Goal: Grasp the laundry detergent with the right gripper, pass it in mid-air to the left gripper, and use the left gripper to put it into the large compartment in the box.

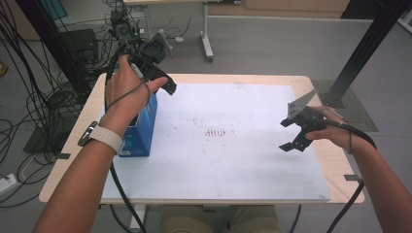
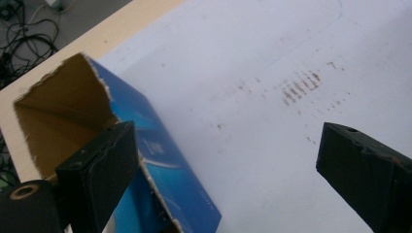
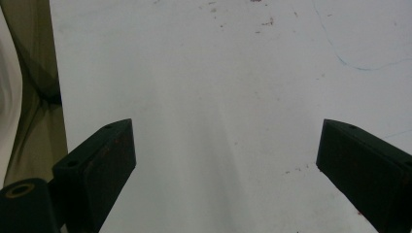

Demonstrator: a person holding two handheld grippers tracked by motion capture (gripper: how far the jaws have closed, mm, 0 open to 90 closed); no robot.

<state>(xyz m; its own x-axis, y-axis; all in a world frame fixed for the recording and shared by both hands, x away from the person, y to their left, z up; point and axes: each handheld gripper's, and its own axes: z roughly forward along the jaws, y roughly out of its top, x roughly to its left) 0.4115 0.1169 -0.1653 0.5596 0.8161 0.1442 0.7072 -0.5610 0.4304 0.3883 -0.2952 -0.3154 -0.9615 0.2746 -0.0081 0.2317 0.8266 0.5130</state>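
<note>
1. Fingers of our left gripper [image 1: 165,82] are standing wide apart with nothing between them; we are holding it up over the far left corner of the surface [image 1: 311,85], above the box [image 1: 143,131].
2. In the left gripper view, one finger [image 2: 104,165] is showing in front of the box [image 2: 160,160], not touching it, and the other finger [image 2: 364,165] is hanging over the bare sheet [image 2: 252,58].
3. We are seeing the box standing near the left edge of the surface, on the white sheet [image 1: 233,165]; it is blue outside, brown inside, its torn top open.
4. Our right gripper [image 1: 294,133] is hovering over the right side of the sheet, well apart from the box.
5. Its fingers [image 3: 102,160] are also spread wide and are gripping nothing, with just the stained sheet [image 3: 218,97] below them.
6. A patch of brown marks [image 1: 216,132] is lying mid-sheet, between the two grippers.
</note>
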